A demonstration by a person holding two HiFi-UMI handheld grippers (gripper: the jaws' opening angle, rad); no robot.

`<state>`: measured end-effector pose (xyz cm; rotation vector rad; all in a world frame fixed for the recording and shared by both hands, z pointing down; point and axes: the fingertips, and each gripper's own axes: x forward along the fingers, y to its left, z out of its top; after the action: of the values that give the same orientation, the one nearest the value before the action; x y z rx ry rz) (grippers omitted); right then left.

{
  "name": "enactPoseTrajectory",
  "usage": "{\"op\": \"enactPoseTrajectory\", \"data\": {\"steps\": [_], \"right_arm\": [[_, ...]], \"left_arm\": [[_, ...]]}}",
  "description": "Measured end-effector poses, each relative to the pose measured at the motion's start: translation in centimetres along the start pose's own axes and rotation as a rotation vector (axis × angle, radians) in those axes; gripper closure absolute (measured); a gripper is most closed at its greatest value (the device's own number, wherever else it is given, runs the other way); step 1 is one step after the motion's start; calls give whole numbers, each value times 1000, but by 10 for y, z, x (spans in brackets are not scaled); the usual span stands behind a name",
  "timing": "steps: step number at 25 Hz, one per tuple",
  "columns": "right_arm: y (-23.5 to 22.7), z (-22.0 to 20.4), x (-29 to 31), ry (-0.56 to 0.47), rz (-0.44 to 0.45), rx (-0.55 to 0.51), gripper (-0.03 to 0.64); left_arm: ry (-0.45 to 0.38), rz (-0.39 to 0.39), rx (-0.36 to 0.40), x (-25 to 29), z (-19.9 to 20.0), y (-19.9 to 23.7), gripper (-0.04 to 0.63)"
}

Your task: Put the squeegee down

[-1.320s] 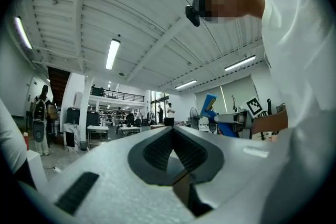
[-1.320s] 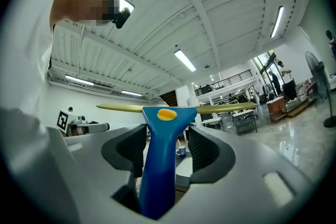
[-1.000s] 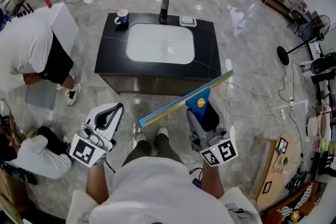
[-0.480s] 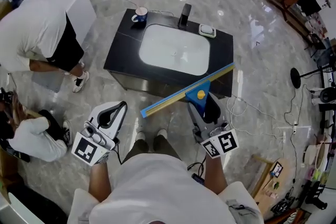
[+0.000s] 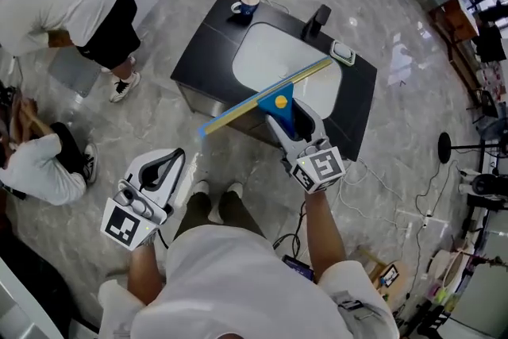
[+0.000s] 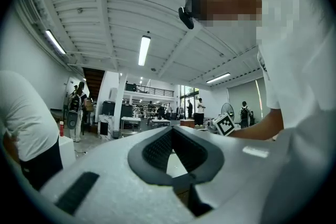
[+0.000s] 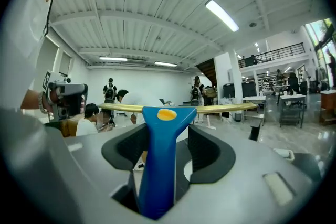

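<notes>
The squeegee (image 5: 274, 101) has a blue handle with a yellow dot and a long yellow-edged blade. My right gripper (image 5: 292, 127) is shut on the handle and holds it in the air, blade across the front of the white sink basin (image 5: 270, 52). In the right gripper view the blue handle (image 7: 157, 165) stands upright between the jaws, with the blade (image 7: 215, 107) level across the top. My left gripper (image 5: 168, 167) hangs low at the left beside my legs, its jaws together with nothing between them. The left gripper view shows the left gripper (image 6: 170, 152) holding nothing.
The black counter (image 5: 206, 44) carries a mug (image 5: 244, 4), a black faucet (image 5: 317, 18) and a soap dish (image 5: 343, 53). One person bends over at the far left (image 5: 71, 0) and another crouches on the floor (image 5: 40, 163). Cables lie on the floor at the right (image 5: 397, 186).
My right gripper has carried the squeegee forward, from in front of the counter to over the basin's near side. The left gripper has stayed low at my side.
</notes>
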<state>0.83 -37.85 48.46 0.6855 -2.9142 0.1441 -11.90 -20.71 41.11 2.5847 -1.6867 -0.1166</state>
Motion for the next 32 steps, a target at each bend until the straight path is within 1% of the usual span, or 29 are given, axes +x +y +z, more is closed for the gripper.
{"op": "enactPoseTrajectory", "data": {"steps": [4,9,13,16,18,22,25,28,30,31,32], "right_arm": [[-5,-35,55,86,47,-9,357],[-10,-85,116,180,91,-4,358],[-19,-125,154,234,97,29,359],[-31,-148,181,260,90,41,360],[-36,-162,198,279,86,52,360],[-44,-187,234,312,85,59,362],[-51,-206,263,360,80,65,362],[-52,-220,282,440,75,60,373],[-51,-225,291,485,67,32,378],[-51,-226,294,500,60,15,389],[-50,-228,295,508,51,1,417]], "left_arm": [[21,66,-41,-14,-24,25,597],[53,115,-89,-21,-49,49,597],[74,162,-113,-23,-73,68,597],[69,191,-137,-17,-90,86,597],[79,198,-158,-16,-102,91,597],[132,201,-200,-19,-133,96,597],[163,205,-227,-23,-153,98,597],[176,215,-243,-27,-162,99,597],[179,220,-242,-29,-164,102,597],[178,221,-241,-30,-164,103,597],[176,223,-240,-31,-163,104,597]]}}
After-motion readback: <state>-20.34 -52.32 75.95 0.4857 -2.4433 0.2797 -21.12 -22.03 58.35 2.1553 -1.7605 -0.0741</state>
